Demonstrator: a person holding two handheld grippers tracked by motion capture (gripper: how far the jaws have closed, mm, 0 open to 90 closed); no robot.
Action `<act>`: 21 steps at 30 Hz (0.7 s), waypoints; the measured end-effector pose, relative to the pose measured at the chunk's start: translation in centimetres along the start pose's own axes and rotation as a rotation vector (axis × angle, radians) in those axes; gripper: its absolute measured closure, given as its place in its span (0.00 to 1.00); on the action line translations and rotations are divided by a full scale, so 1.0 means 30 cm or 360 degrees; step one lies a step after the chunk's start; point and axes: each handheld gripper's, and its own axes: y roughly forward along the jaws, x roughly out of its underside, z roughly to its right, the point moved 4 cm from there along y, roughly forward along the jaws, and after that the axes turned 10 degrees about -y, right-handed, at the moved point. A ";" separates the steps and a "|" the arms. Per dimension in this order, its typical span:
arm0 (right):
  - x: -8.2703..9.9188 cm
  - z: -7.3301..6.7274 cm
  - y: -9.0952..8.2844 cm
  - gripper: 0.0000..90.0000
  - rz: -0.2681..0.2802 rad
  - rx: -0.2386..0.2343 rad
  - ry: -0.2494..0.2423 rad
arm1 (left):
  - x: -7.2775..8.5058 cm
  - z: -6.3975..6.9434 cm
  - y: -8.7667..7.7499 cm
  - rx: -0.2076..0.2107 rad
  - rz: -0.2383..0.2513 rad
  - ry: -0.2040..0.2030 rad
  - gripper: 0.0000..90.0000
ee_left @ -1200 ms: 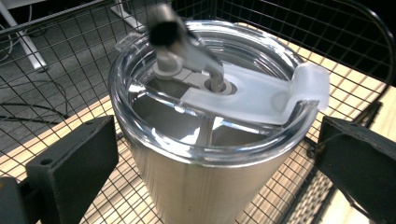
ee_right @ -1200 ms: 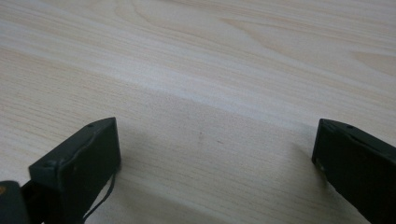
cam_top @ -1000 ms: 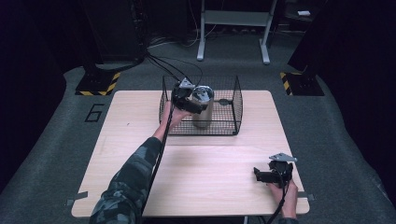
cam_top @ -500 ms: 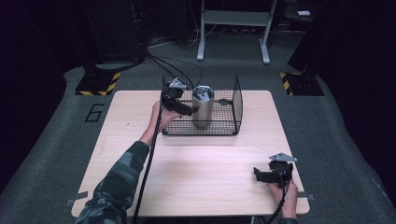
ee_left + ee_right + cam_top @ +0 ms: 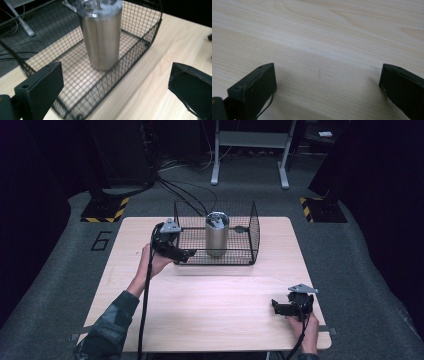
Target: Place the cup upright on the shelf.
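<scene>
Left gripper (image 5: 186, 254): jaws wide apart, holding nothing, held just outside the left front corner of the wire basket (image 5: 252, 227).
Steel tumbler (image 5: 217, 234): lidded, upright inside the basket near its middle, clear of the gripper.
Right gripper (image 5: 278, 306): jaws spread, holding nothing, low over the table (image 5: 215, 310) at its near right corner, well apart from the basket.
</scene>
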 end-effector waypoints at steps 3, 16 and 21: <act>0.000 0.000 0.000 0.01 0.0000 0.0000 0.0000 | 0.059 0.004 -0.044 -0.0021 -0.0027 0.0015 0.00; 0.000 0.000 0.000 0.01 -0.0001 0.0002 0.0001 | 0.334 -0.042 -0.151 -0.0168 -0.0152 -0.0028 0.00; 0.000 0.000 0.000 0.01 -0.0001 0.0001 0.0001 | 0.446 -0.079 -0.164 -0.0206 -0.0181 -0.0121 0.00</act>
